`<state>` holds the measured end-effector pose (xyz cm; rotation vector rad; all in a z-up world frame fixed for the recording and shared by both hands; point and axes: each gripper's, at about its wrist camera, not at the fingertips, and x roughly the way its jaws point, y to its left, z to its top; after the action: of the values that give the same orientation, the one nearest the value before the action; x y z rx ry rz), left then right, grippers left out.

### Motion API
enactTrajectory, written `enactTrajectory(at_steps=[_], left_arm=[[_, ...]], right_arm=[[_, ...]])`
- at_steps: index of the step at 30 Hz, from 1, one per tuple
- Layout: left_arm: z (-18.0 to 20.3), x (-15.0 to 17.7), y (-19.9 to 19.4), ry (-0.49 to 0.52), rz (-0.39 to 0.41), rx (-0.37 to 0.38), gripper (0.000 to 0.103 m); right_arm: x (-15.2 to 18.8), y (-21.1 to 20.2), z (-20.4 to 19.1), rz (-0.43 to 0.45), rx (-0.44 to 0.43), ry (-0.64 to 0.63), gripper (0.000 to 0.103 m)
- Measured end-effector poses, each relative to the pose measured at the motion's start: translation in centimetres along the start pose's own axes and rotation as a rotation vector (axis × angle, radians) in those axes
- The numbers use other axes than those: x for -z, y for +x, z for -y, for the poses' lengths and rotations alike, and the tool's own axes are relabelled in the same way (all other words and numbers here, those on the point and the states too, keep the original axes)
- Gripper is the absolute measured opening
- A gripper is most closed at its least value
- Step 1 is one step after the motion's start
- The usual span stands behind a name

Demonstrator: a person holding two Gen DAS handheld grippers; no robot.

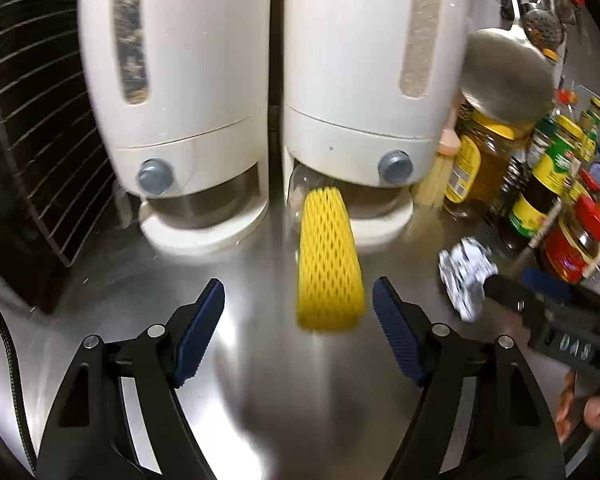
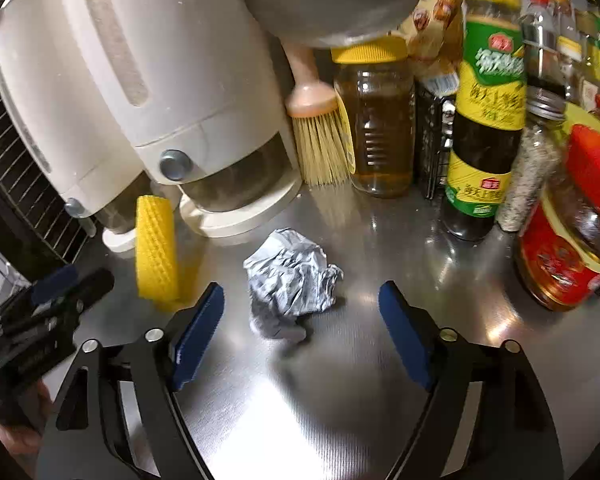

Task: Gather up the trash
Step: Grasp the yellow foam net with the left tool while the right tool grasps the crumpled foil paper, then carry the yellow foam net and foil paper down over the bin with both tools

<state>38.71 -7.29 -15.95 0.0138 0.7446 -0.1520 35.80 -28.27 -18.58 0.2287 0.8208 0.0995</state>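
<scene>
A: Left wrist view puts the yellow foam net sleeve (image 1: 329, 260) at 12 o'clock, lying flat on the steel counter (image 1: 260, 380). Its long axis runs straight away from the camera: the near end sits between the fingertips, closer to the right pad, and the far end pokes under the right white dispenser (image 1: 356, 80).

B: Right wrist view has that sleeve (image 2: 156, 250) at 10 o'clock, long axis near vertical in the frame, top end beside the dispenser's base. Ahead at 12 o'clock is the crumpled foil ball (image 2: 290, 280), resting on the counter (image 2: 300, 400) just beyond the pads.

A: I see that foil ball (image 1: 466, 280) at 3 o'clock, with the right gripper (image 1: 496, 286) touching or just beside it; I cannot tell which.

B: Jaws?

A: Left gripper (image 1: 298, 312) is spread wide, nothing between its blue pads. From here I cannot read the right one's spread.

B: Right gripper (image 2: 302, 312) is spread wide too, holding nothing; the foil lies nearer its left pad. Left gripper (image 2: 68, 284) enters at 9 o'clock.

A: Only I show the left white dispenser (image 1: 172, 80) in full and the wire rack (image 1: 40, 140) at 9 o'clock.

B: Only I show clearly the brush (image 2: 320, 136), the yellow-capped oil jar (image 2: 374, 120), the dark sauce bottle (image 2: 486, 120) and the red-lidded jar (image 2: 572, 232) from 12 to 3 o'clock.
</scene>
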Motion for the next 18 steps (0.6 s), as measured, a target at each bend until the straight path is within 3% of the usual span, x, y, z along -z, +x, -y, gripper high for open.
enactTrajectory(at_steps=[9,12,18], left_arm=[[1.1,-1.7,4.9,0.028,-0.058,0.014,0.069],[1.4,-1.5,6.0,0.039,-0.091,0.034,0.057],[1.9,-0.7,6.6,0.052,-0.122,0.052,0.017]], right_arm=[[-0.6,2.8,0.1,-0.042,-0.027,0.003,0.068],[-0.7,3.1,-0.2,-0.050,-0.036,-0.011,0.058],[-0.2,3.2,-1.3,-0.059,-0.033,-0.055,0.053]])
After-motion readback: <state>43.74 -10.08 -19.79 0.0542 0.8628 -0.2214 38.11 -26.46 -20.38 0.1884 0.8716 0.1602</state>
